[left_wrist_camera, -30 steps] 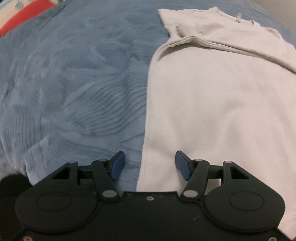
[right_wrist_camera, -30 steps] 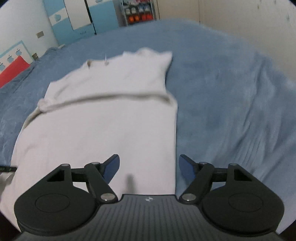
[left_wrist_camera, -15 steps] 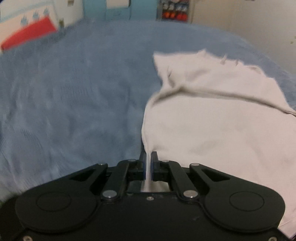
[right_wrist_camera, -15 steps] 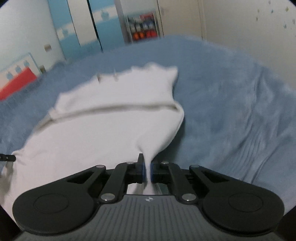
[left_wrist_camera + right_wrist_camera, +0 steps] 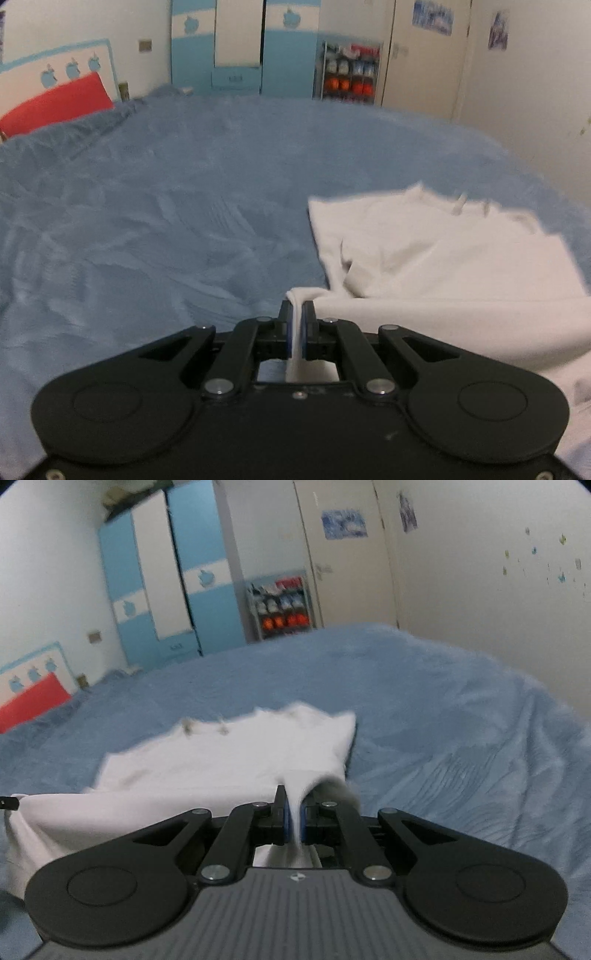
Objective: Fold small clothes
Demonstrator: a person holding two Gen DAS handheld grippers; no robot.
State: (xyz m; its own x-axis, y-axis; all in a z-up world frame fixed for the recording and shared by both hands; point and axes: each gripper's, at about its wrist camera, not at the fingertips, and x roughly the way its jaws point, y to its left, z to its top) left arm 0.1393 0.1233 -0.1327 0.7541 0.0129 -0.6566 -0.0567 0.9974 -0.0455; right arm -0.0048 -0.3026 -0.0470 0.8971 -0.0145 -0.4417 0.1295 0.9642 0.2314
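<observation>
While both of my grippers are closed, each one has a pinch of the small white cotton shirt [image 5: 443, 266] between its blue-padded fingers [image 5: 290, 332]. My left gripper [image 5: 296, 330] clamps the shirt's near left corner, with a thin strip of cloth running down through the narrow gap toward the camera. My right gripper [image 5: 293, 821] does the same at the near right corner, where the fabric bunches into a small rounded fold just past the fingers [image 5: 282, 819]. Between the two grips the near edge of the shirt [image 5: 221, 760] is raised off the fuzzy blue blanket [image 5: 166, 206] on the bed, stretched into a taut band, while the far part lies flat on the blanket with its collar end away from me. That far edge looks blurred. Soft creases run across the cloth where the lifted part meets the flat part.
</observation>
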